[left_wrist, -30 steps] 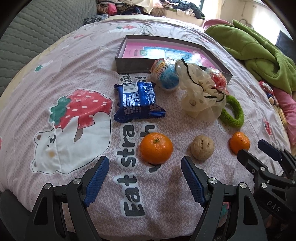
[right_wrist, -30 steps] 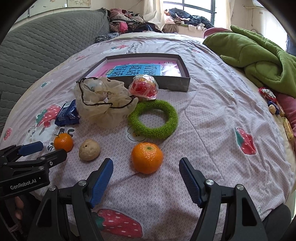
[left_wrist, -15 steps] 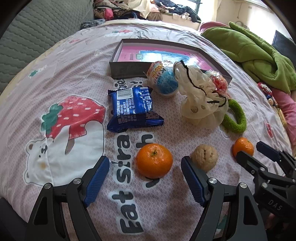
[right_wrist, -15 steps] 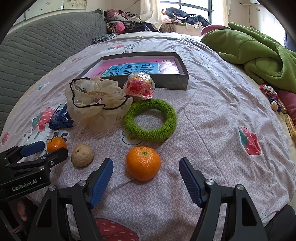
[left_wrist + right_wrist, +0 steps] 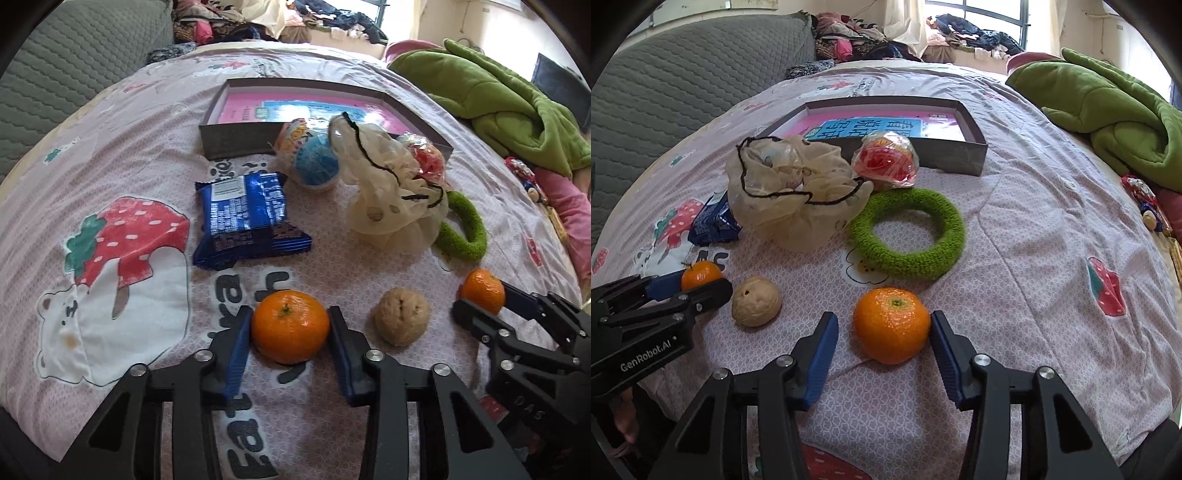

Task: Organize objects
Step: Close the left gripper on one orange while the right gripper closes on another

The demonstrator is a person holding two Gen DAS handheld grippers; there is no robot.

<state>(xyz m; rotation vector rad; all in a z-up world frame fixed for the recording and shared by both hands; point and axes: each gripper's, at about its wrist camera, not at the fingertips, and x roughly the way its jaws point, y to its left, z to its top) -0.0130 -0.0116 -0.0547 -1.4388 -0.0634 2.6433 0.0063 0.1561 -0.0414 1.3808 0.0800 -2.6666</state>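
Note:
Two oranges lie on the bedsheet. My left gripper is shut on the left orange, both blue pads touching it. My right gripper is around the right orange; its right pad touches it, its left pad stands a little off. A walnut sits between the two oranges, also in the right wrist view. The grey box with a pink and blue bottom stands beyond.
A blue snack packet, a blue ball snack, a beige net bag, a red wrapped ball and a green knitted ring lie before the box. A green blanket is at right.
Both grippers moved forward onto their oranges. The left jaws closed onto the left orange. The right jaws narrowed around the right orange.

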